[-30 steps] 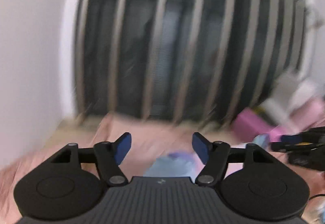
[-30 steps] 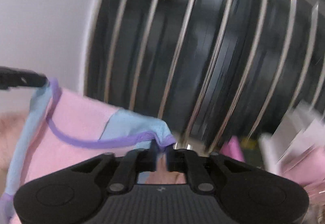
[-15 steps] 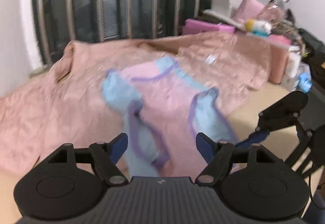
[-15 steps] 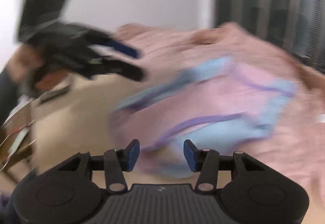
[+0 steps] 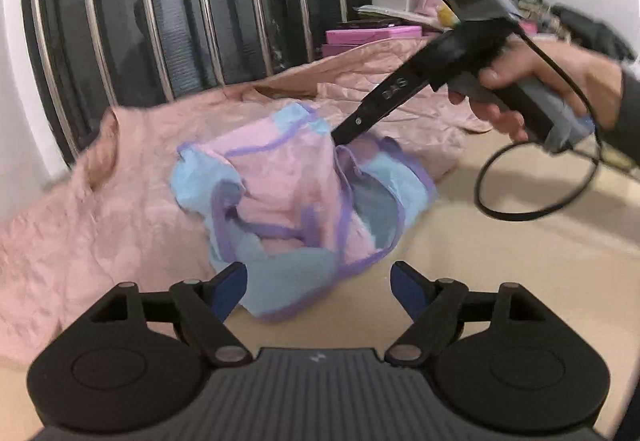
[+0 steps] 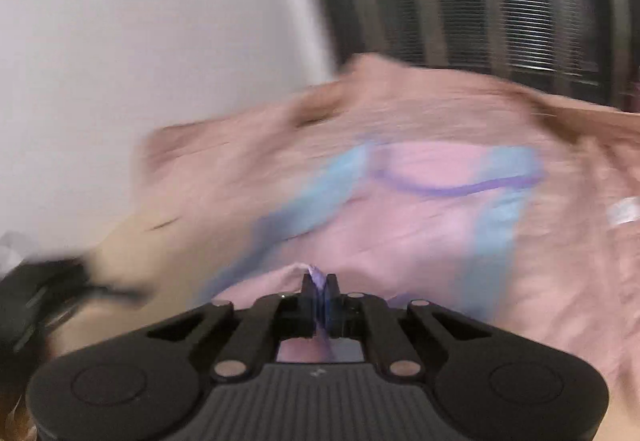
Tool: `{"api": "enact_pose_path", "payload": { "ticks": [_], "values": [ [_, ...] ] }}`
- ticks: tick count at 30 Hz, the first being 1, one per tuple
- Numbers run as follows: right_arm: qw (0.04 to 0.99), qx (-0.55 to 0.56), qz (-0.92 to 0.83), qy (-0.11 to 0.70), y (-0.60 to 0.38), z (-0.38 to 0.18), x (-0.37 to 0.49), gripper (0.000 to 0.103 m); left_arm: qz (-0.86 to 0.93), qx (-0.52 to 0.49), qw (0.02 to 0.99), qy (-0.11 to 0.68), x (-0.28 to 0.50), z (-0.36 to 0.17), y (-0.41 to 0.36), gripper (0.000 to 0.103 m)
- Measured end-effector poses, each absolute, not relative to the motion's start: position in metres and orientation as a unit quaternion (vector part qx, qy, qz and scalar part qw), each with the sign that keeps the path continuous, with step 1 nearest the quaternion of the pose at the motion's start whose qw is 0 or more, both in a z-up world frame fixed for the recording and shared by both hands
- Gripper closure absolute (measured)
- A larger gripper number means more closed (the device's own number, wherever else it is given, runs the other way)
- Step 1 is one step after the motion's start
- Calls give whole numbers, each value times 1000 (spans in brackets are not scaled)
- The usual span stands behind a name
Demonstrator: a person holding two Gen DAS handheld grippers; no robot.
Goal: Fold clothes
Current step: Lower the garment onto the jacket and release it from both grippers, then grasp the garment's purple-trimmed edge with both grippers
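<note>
The left gripper is wide open just before the near hem of the crumpled top, which lies on a pink blanket, and farther back the right gripper pinches the top's purple edge.

Pink garment (blue panels, purple trim) lies crumpled, unfolded.
</note>
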State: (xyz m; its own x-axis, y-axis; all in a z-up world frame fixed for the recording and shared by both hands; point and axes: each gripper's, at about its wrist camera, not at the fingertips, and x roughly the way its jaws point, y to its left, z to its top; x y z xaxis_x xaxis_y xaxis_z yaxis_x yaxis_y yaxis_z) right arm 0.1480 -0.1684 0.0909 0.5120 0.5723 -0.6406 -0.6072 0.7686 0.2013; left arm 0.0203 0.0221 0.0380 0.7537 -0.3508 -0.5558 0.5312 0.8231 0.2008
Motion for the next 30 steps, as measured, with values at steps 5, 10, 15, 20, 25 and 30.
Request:
{"api": "enact_pose_path", "payload": {
  "ticks": [5, 10, 15, 20, 25, 30],
  "values": [
    [904, -22, 276, 327, -190, 99, 166, 70, -211, 243, 917, 235, 28, 23, 1, 45],
    [900, -72, 306, 301, -185, 99, 112, 69, -236, 242, 900, 276, 46, 15, 0, 94],
    [901, -128, 243, 337, -157, 59, 113, 70, -173, 70, 934, 305, 89, 48, 44, 97],
    [909, -103, 229, 333, -155, 50, 116, 95, -119, -37, 933, 337, 107, 48, 87, 65],
    [917, -86, 217, 323, -161, 54, 107, 79, -161, 28, 940, 299, 72, 48, 75, 50],
    [912, -92, 214, 337, -148, 45, 117, 97, -139, 170, 938, 269, 65, 40, 37, 49]
  ]
}}
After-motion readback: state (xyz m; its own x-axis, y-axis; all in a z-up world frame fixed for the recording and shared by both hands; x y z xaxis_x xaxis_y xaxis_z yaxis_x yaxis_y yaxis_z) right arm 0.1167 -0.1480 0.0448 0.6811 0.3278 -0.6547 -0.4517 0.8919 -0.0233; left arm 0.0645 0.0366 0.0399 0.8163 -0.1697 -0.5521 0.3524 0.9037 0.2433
